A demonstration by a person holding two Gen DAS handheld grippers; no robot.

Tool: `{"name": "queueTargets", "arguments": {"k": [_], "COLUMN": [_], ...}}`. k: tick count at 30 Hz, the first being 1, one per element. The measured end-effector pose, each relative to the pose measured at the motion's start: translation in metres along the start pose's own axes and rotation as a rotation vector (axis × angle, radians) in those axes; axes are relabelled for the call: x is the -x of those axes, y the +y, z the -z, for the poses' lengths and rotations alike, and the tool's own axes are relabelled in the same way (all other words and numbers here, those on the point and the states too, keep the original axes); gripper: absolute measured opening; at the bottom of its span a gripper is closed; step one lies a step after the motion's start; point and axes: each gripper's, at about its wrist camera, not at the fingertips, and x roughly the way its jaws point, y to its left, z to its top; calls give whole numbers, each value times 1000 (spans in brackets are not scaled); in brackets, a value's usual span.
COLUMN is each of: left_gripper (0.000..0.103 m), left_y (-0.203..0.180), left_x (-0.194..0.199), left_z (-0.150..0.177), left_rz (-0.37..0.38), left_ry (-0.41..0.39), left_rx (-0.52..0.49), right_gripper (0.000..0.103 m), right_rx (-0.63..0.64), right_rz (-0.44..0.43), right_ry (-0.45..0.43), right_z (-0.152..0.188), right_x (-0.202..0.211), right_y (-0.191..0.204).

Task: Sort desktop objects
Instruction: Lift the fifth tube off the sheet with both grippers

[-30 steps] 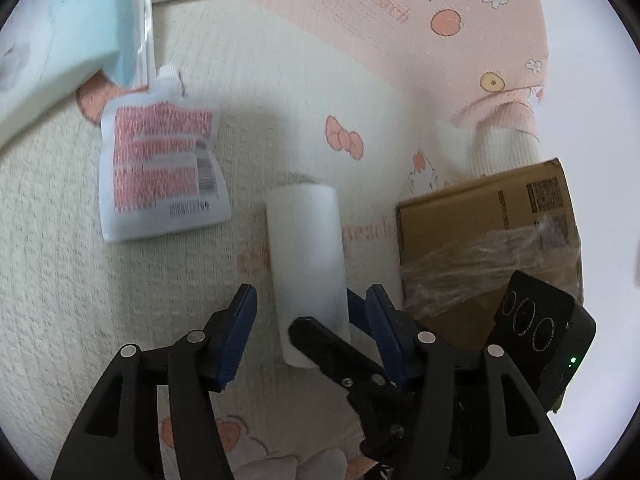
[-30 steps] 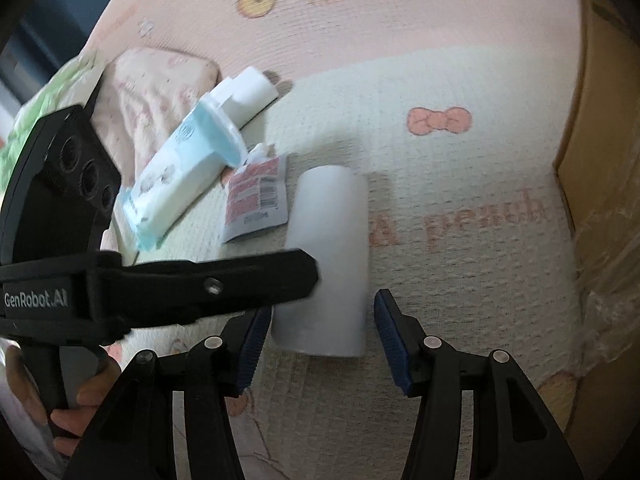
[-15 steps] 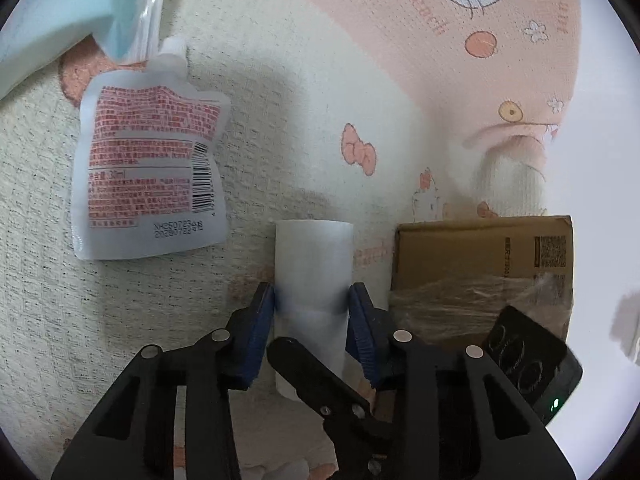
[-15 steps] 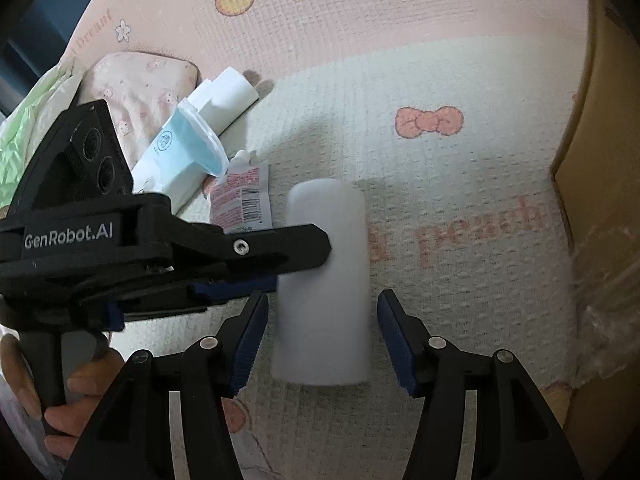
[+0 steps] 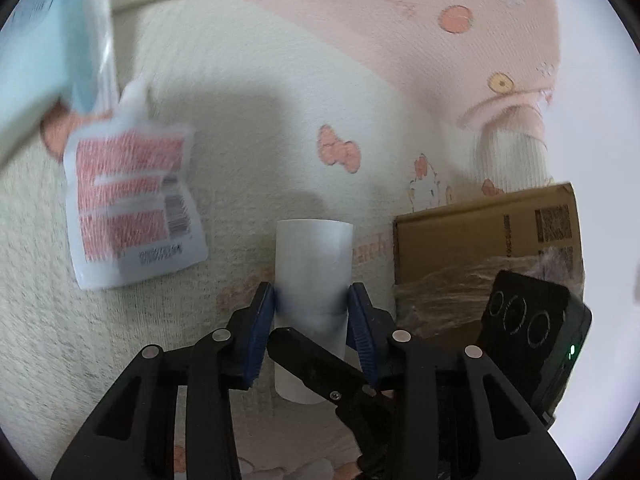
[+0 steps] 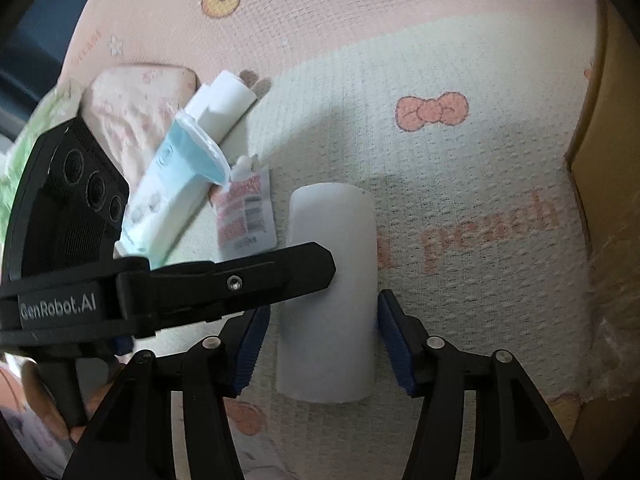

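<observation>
The left gripper is clamping the white cylinder, its blue pads pressing flat against both sides of the tube. In the right wrist view the same white cylinder is lying lengthwise on the cream middle of the blanket, with the right gripper straddling its near end, jaws spread wider than the tube and a gap showing on each side. The left gripper's black finger is crossing in front of the cylinder from the left side of that view.

To the cylinder's right, a strip of bare blanket is separating it from the cardboard box, whose plastic-wrapped near edge is sitting along the blanket's right edge. To the left, the red-printed pouch is lying just beside the tube, its spout tucked under the light blue pack, with a white tube beyond that toward the blanket's far left corner. The far stretch of blanket, where cream is meeting the pink border, is showing only printed bows and lettering.
</observation>
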Motion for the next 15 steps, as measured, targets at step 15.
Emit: {"name": "queueTargets", "arguments": {"k": [15], "left_gripper": [42], "left_y": [-85], "left_x": [84], "left_z": [-10], "left_rz": [18], "left_ry": [-121], "left_rx": [-300], "right_gripper": [44], "right_rx": [82], "right_rz": [34], "right_ry": [-278], "right_z": [-22], "right_x": [92], "right_y": [55]}}
